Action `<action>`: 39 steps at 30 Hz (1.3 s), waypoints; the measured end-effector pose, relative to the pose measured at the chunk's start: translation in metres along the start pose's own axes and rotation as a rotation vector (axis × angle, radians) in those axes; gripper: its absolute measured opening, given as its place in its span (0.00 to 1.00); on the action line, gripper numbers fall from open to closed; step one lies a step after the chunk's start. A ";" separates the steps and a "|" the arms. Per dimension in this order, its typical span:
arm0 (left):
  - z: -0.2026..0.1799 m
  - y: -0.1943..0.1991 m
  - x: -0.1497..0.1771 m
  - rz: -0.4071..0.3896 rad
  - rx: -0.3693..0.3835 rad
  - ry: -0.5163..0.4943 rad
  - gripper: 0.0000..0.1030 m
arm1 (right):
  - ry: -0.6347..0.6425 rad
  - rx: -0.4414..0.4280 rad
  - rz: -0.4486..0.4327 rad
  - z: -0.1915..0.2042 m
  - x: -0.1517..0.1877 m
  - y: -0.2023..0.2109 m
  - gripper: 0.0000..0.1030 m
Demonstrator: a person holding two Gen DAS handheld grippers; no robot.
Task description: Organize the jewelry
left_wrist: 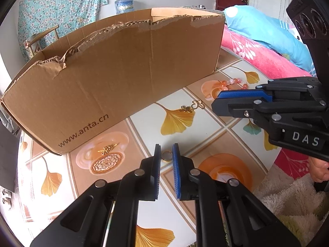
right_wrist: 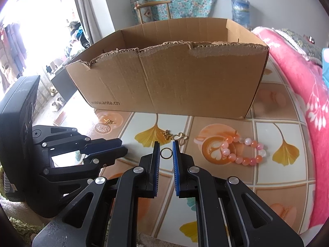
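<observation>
A gold ring (left_wrist: 167,156) lies on the patterned table, right between the tips of my left gripper (left_wrist: 166,154), whose jaws stand slightly apart around it. In the right wrist view the ring (right_wrist: 166,153) also sits between my right gripper's (right_wrist: 166,151) slightly open jaws. The right gripper (left_wrist: 232,100) shows at right in the left view; the left gripper (right_wrist: 121,147) shows at left in the right view. A gold charm with clasp (right_wrist: 174,136), another gold piece (right_wrist: 108,121) and a pink bead bracelet (right_wrist: 242,150) lie on the table.
An open torn cardboard box (right_wrist: 174,78) marked anta.cn stands behind the jewelry. A pink blanket (right_wrist: 304,94) and blue pillow (left_wrist: 267,30) lie to the right. A fluffy rug (left_wrist: 287,195) lies below the table edge.
</observation>
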State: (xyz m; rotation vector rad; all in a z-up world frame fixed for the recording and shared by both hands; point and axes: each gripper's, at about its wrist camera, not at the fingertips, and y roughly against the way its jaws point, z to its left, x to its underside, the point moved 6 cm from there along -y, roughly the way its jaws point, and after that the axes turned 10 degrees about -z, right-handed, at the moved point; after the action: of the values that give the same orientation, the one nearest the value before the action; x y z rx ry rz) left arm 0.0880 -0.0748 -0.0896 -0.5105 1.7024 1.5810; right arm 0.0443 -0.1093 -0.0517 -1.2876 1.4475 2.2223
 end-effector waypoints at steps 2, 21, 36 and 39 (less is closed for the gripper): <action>0.000 0.002 0.000 -0.002 0.000 -0.002 0.03 | 0.000 0.000 -0.003 -0.001 -0.001 0.001 0.10; 0.005 0.015 -0.002 0.004 0.065 0.025 0.14 | 0.001 -0.033 -0.020 0.002 -0.012 0.009 0.10; -0.006 -0.001 0.000 0.029 0.064 -0.068 0.10 | -0.040 -0.043 -0.030 -0.004 -0.011 0.010 0.10; -0.009 -0.001 0.000 0.024 0.054 -0.101 0.09 | -0.044 -0.046 -0.032 -0.006 -0.011 0.011 0.10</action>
State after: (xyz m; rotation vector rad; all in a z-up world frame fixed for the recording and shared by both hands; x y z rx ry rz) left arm 0.0861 -0.0840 -0.0910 -0.3782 1.6763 1.5468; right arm 0.0483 -0.1160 -0.0371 -1.2586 1.3587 2.2605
